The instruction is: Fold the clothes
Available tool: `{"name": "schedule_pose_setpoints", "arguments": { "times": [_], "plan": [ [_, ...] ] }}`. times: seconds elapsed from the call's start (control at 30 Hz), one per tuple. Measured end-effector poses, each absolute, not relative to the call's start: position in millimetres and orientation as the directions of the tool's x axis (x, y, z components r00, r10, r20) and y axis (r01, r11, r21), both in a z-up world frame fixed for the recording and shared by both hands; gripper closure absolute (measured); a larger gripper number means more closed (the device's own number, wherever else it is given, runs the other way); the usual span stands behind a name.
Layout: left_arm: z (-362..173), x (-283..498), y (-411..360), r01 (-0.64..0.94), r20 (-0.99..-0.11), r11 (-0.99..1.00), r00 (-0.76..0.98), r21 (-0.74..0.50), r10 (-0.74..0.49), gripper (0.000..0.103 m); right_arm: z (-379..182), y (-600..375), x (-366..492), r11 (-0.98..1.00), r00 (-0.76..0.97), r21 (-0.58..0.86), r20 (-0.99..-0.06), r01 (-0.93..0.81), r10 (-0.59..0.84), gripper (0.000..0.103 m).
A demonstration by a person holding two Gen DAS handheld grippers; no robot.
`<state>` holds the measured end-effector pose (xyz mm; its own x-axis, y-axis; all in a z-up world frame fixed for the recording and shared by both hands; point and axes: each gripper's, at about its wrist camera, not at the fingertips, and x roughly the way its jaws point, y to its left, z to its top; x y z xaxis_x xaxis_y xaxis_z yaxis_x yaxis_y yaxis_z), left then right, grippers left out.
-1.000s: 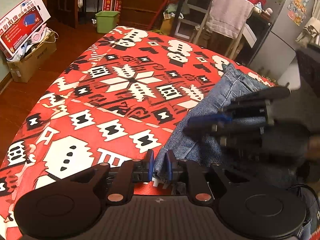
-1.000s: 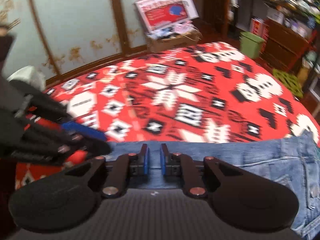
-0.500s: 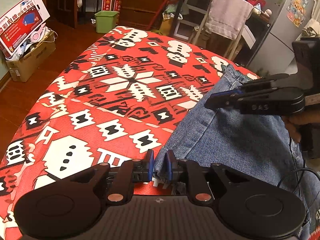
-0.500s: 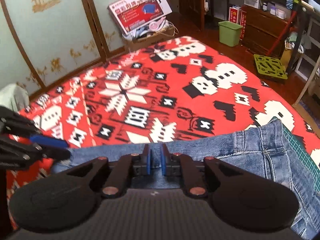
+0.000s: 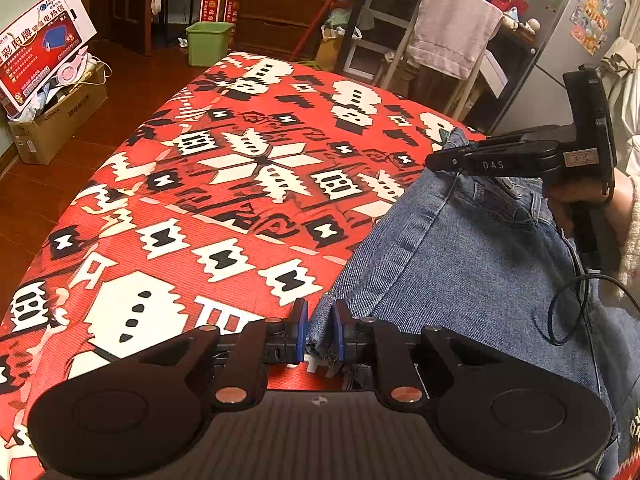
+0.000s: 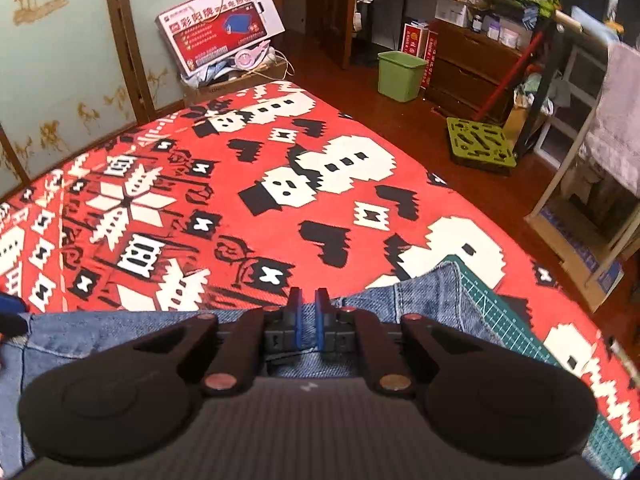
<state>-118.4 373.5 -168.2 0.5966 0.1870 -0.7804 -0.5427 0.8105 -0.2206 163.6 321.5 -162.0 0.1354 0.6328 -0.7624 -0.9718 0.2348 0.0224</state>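
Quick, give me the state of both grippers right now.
Left gripper: closed on the hem edge of the jeans.
Right gripper: closed on the jeans' edge near the waistband.

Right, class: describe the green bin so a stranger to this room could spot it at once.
Start at the big red patterned cloth over the table, then look past its far end to the wooden floor. The green bin stands there before a dark wooden cabinet; unlike the flat green stool nearby, it is tall and open-topped.
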Motion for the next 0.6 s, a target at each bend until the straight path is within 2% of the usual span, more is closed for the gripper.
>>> {"name": "schedule_pose_setpoints", "arguments": {
  "times": [0.03, 0.1, 0.27, 0.33, 0.6],
  "plan": [
    [-168.4, -118.2, 373.7, -0.542, -0.780, 0.811, 0.597, -0.220, 0.187, 0.088, -159.6, 321.6, 161.0, 0.234, 0.131, 0.028, -0.761, -0.972, 0.635, 0.091],
    [-168.6, -118.1, 373.9, -0.542, -0.780, 0.811, 0.598, -0.221, 0.187, 0.088, -155.0, 321.8, 154.9, 0.229, 0.120, 0.038, -0.760, -0.973, 0.639, 0.091],
    [-168.5, -118.0, 373.7, -0.542, -0.780, 0.811, 0.598, -0.221, 0.187, 0.088, -153.5, 321.0, 112.7, 0.066, 0.010, 0.040, -0.782, -0.997, 0.623, 0.092],
    [-168.6, -118.6, 374.0, -0.541, -0.779, 0.810, 0.600, -0.224, 0.185, 0.088, -149.6, 316.8, 108.3, 0.058, 0.023, 0.017, -0.778, -0.998, 0.628, 0.092],
    [-169.2, -119.8, 374.8, -0.538, -0.775, 0.811, 0.604, -0.229, 0.183, 0.088, -149.7, 302.4, 173.3, 0.275, 0.218, -0.058, -0.772, -0.960, 0.597, 0.092]
  ]
}}
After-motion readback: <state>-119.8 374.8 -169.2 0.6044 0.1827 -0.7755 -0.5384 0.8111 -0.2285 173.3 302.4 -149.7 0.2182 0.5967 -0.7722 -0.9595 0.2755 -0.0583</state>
